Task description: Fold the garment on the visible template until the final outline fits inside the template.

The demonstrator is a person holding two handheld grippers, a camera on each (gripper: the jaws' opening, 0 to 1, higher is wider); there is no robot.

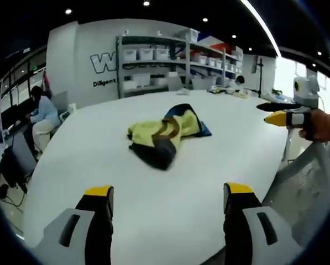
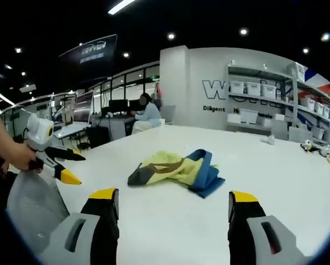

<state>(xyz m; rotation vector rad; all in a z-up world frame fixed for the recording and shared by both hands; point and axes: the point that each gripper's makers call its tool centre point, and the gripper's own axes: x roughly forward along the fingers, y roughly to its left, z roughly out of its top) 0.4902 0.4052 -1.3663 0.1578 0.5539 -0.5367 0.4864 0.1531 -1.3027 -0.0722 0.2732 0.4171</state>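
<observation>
A crumpled garment [image 1: 165, 135] in yellow, blue, brown and dark cloth lies in a heap near the middle of the white table [image 1: 98, 160]. In the left gripper view my left gripper [image 1: 169, 193] is open and holds nothing, well short of the garment. My right gripper [image 1: 271, 112], held by a hand, reaches in from the right beyond the table edge, its jaws apart. In the right gripper view my right gripper [image 2: 173, 197] stands open above the table [image 2: 264, 171], with the garment [image 2: 178, 168] ahead. There my left gripper [image 2: 78, 169] shows at the left, open.
A grey mesh chair back [image 1: 303, 182] [image 2: 32, 204] stands at the table's near edge. A person [image 1: 43, 118] [image 2: 145, 113] sits at a desk beyond the table. Shelves with white bins [image 1: 170, 61] [image 2: 264, 94] line the back wall. Small items [image 2: 319, 149] lie at the table's far end.
</observation>
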